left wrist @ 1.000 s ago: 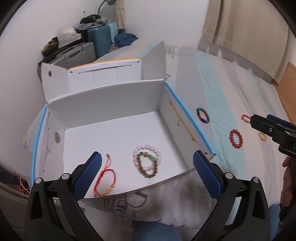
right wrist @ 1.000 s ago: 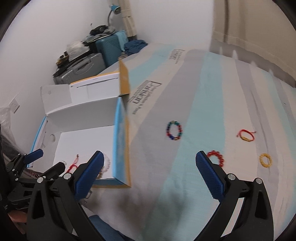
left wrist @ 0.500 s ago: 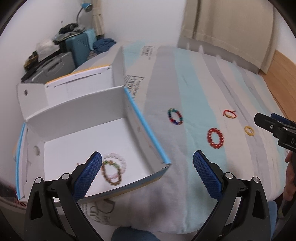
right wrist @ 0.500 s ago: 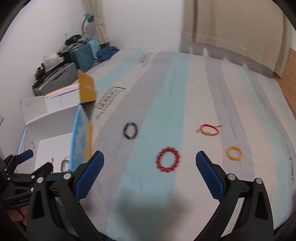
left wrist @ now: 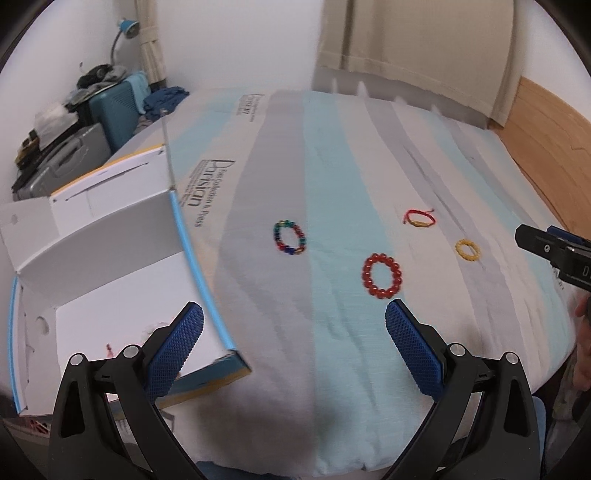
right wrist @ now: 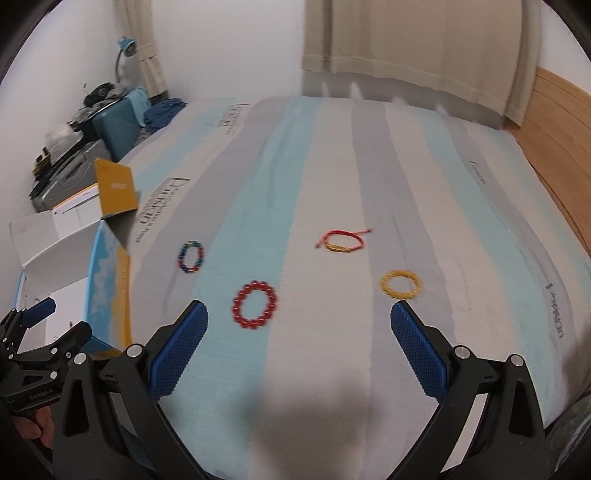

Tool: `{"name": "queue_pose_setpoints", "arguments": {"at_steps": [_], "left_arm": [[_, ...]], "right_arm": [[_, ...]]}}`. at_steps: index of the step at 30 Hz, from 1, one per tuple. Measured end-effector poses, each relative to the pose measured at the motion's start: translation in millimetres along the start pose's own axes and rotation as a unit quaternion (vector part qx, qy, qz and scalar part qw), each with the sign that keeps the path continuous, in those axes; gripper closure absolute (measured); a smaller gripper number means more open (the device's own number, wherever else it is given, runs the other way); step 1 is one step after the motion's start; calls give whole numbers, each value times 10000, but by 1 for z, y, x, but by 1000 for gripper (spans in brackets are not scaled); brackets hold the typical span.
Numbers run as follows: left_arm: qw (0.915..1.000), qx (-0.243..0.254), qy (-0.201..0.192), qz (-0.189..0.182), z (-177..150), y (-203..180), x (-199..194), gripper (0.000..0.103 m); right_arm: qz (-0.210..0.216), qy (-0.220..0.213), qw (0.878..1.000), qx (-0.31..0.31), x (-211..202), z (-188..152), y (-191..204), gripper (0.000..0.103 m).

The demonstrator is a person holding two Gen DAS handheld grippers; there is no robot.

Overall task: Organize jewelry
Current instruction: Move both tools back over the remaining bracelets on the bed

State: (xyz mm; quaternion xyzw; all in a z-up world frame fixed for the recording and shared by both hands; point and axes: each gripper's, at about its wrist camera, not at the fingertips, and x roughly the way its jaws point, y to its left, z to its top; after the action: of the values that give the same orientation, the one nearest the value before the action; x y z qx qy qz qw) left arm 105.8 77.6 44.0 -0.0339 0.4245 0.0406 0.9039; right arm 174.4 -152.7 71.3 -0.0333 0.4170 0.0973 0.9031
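Observation:
Several bracelets lie on the striped bed: a red bead bracelet (left wrist: pixel 382 275) (right wrist: pixel 255 304), a multicoloured bead bracelet (left wrist: pixel 290 237) (right wrist: pixel 191 257), a yellow ring bracelet (left wrist: pixel 468 250) (right wrist: pixel 401 284) and a red cord bracelet (left wrist: pixel 420 218) (right wrist: pixel 341 240). An open white cardboard box (left wrist: pixel 110 236) (right wrist: pixel 62 236) sits at the left; a bit of red cord shows on its floor behind my left finger. My left gripper (left wrist: pixel 293 332) is open above the bed just short of the red beads. My right gripper (right wrist: pixel 299 326) is open, empty, near the red and yellow bracelets.
Suitcases and piled clutter (left wrist: pixel 77 122) stand past the bed's far left corner beside a blue desk lamp (left wrist: pixel 127 29). A beige curtain (right wrist: pixel 413 44) hangs behind the bed, and a wooden headboard (right wrist: pixel 565 140) runs along the right. A hand (right wrist: pixel 35 424) holds the left gripper.
Both grippers have swung right, away from the box and over the open bed. The bracelets on the bed now sit in front of the fingers; the box has slid to the left edge.

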Motion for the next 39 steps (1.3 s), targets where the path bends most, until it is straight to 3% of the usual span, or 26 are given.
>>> {"name": "queue_pose_setpoints", "arguments": {"at_steps": [10, 19, 29, 39], "left_arm": [[9992, 276, 134, -248, 5, -43, 31, 6], [9963, 581, 406, -488, 14, -80, 91, 6], [9934, 658, 793, -495, 27, -90, 164, 6], [9924, 667, 922, -478, 32, -87, 201, 8]], "right_arm": [[-229, 171, 9993, 232, 17, -7, -51, 8], [-364, 494, 9972, 426, 69, -2, -101, 8], [-503, 928, 9934, 438, 140, 9, -143, 8], [-632, 1362, 9882, 305, 195, 7, -159, 16]]}}
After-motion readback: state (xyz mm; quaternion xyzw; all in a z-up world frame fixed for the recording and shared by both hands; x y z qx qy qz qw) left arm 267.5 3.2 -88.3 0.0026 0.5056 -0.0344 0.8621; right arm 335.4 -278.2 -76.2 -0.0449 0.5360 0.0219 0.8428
